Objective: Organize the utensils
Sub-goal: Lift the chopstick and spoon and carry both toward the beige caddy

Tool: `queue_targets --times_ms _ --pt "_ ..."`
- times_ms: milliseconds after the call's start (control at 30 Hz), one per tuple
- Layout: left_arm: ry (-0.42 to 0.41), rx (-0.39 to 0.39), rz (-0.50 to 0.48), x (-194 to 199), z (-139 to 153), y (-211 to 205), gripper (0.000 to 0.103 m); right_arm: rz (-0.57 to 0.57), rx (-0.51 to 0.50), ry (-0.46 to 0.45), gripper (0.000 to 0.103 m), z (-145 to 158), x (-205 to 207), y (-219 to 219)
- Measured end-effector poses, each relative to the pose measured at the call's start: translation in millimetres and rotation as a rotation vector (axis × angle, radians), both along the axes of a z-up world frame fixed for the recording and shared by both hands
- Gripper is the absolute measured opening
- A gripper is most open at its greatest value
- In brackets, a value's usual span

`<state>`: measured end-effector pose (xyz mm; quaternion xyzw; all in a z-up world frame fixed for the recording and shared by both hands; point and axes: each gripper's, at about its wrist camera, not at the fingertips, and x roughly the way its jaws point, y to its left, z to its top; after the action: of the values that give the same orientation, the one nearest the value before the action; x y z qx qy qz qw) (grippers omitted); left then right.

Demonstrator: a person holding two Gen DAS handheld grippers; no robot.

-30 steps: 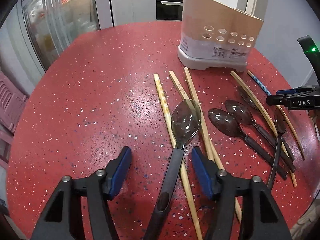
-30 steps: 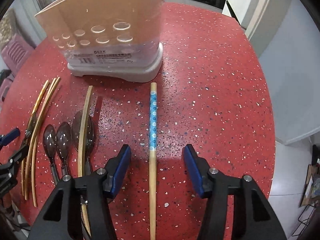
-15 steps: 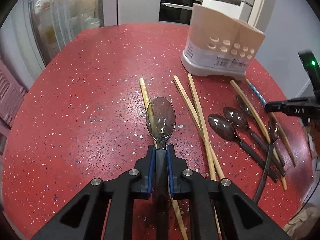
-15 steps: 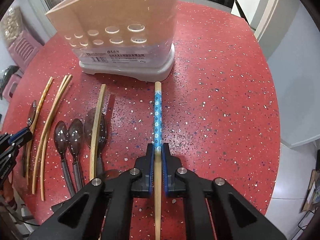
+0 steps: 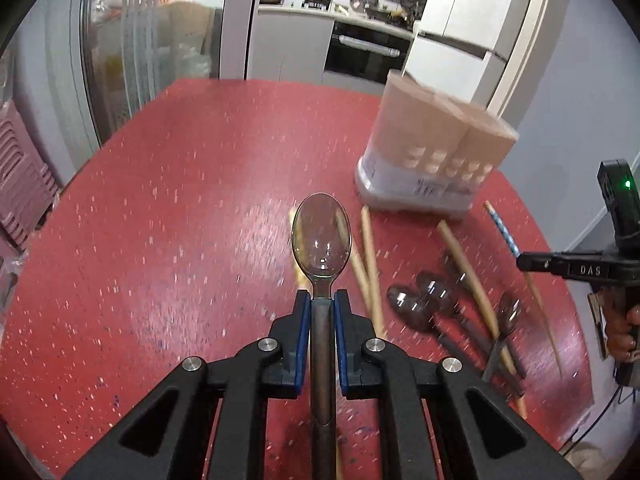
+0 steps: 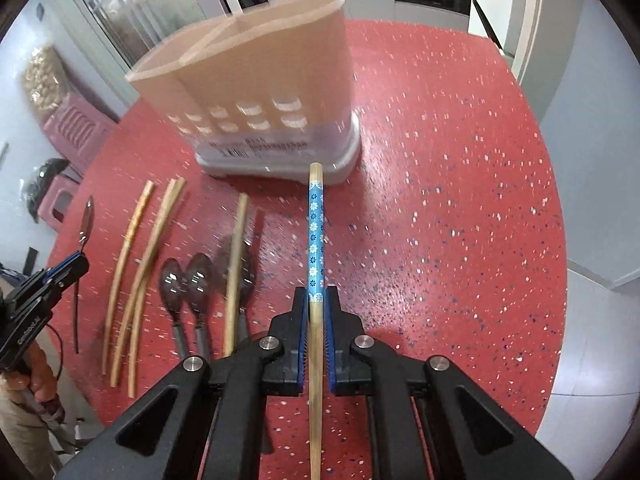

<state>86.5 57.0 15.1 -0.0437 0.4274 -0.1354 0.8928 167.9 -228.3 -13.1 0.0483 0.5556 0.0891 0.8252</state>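
A kitchen with grey cabinets, a built-in oven and a pale fridge lies behind the round red speckled table (image 5: 180,184), which carries everything in play.

Farthest left, the left gripper (image 5: 321,300) has its blue-padded fingers (image 5: 303,320) closed narrowly on the dark handle of a translucent smoky plastic spoon (image 5: 321,236), bowl forward and lifted clear of the table. The grip sits just behind the bowl, so the long handle trails back between the fingers; a quick tilt could let the spoon pivot or slide out.

Just to its right, several plain bamboo chopsticks (image 6: 132,256) lie loose on the table, and beside them three more dark plastic spoons (image 6: 200,272) with another bamboo chopstick (image 6: 236,256) lying across them. A low sweep of either gripper could scatter these.

Farther right, the right gripper (image 6: 316,300) has its fingers pinched on a bamboo chopstick with a blue flower-patterned band (image 6: 316,240), raised and pointing at the beige plastic utensil holder with round holes and divided compartments (image 6: 256,92). The thin, smooth stick is held around mid-length, so it may twist, or its tip may strike the holder's wall or grey base and push the holder instead of dropping into a compartment. Both grippers heading for the same opening together might collide.
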Motion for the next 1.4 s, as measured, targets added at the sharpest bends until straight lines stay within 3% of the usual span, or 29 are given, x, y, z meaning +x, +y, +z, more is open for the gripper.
queue_targets --times_ms 433,567,733,967,1233,1400 --pt "-0.181 -0.107 0.006 26.6 85.6 -26.5 0.037 0.008 0.170 -0.151 0.008 85.1 -1.9 -26.2" --pt "-0.232 -0.131 -0.011 42.1 108.8 -39.7 0.037 0.031 0.198 -0.206 0.008 118.7 1.3 -32.0" --pt "-0.276 -0.155 -0.004 69.2 127.4 -54.6 0.037 0.022 0.182 -0.296 0.008 139.9 20.6 -28.0" --pt "-0.331 -0.204 0.067 118.2 135.6 -68.6 0.037 -0.043 0.169 -0.491 0.008 154.7 60.8 -18.0" --pt "-0.381 -0.183 0.121 160.6 125.9 -82.4 0.037 -0.110 0.143 -0.679 0.008 157.0 110.7 -7.5" --pt "-0.408 -0.181 0.142 177.3 114.8 -89.4 0.037 -0.091 0.132 -0.738 0.008 152.8 139.1 3.8"
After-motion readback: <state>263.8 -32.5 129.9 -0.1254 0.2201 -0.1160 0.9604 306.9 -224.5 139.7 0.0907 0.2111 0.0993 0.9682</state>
